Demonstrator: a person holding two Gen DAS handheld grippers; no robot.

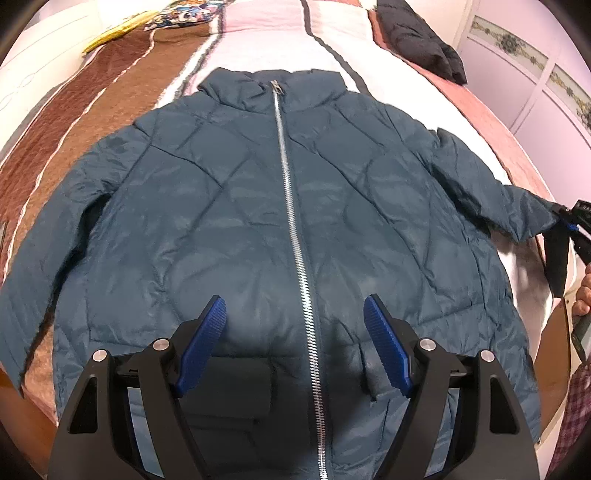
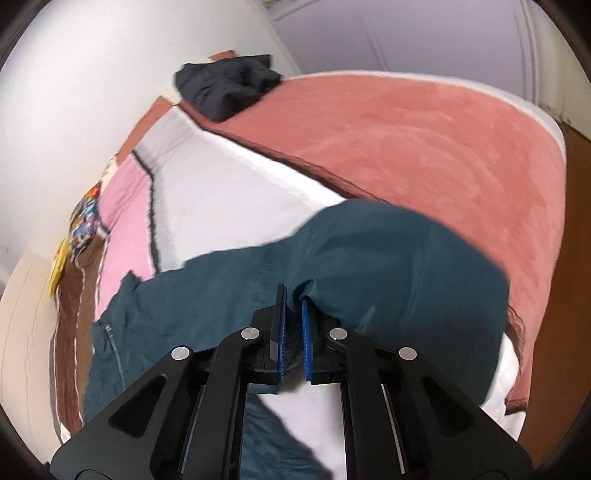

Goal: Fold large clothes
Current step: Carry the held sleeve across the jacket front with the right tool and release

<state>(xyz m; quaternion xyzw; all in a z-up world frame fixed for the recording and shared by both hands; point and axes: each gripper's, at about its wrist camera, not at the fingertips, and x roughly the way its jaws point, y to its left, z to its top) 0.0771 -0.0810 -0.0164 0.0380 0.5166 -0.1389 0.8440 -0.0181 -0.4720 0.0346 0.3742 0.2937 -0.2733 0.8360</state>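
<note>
A dark teal quilted jacket (image 1: pixel 229 206) lies face up on the bed, zipped with a silver zipper (image 1: pixel 291 206) down its middle, collar at the far end. My left gripper (image 1: pixel 295 317) is open and empty above the jacket's lower front. My right gripper (image 2: pixel 293 306) is shut on the cuff of the jacket's right sleeve (image 2: pixel 388 266) and holds it lifted off the bed. It also shows at the right edge of the left wrist view (image 1: pixel 570 221). The left sleeve (image 1: pixel 40 266) lies flat at the left.
The bed has a patchwork blanket (image 1: pixel 122 85) of brown, pink, white and salmon (image 2: pixel 406 140). A black garment (image 1: pixel 417 37) lies at the far right of the bed. A colourful pillow (image 1: pixel 177 14) is at the head. A lilac wardrobe (image 1: pixel 532 74) stands at the right.
</note>
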